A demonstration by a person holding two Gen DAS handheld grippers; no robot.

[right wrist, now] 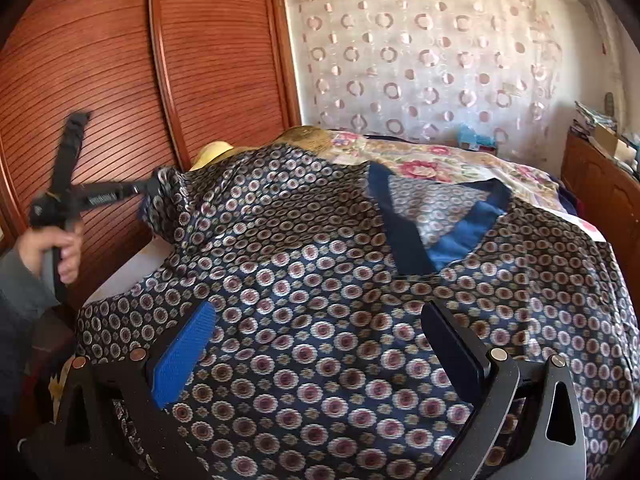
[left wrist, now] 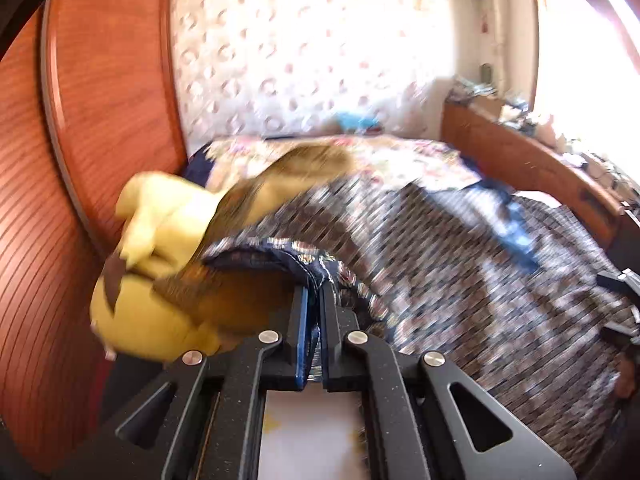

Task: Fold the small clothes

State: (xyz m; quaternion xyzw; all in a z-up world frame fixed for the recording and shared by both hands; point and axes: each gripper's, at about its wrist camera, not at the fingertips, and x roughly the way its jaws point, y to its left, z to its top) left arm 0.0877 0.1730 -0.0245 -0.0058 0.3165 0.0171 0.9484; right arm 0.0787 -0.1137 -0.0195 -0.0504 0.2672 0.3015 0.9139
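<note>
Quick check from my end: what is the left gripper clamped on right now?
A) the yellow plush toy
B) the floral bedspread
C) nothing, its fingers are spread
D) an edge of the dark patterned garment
D: in the left wrist view the left gripper is shut on a hem of the patterned garment, with the yellow plush toy untouched behind it.

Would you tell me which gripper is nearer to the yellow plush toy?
Left. The left gripper, shut on the patterned garment, is right beside the yellow plush toy. The right gripper is open over the garment's middle, well away from the toy.
</note>
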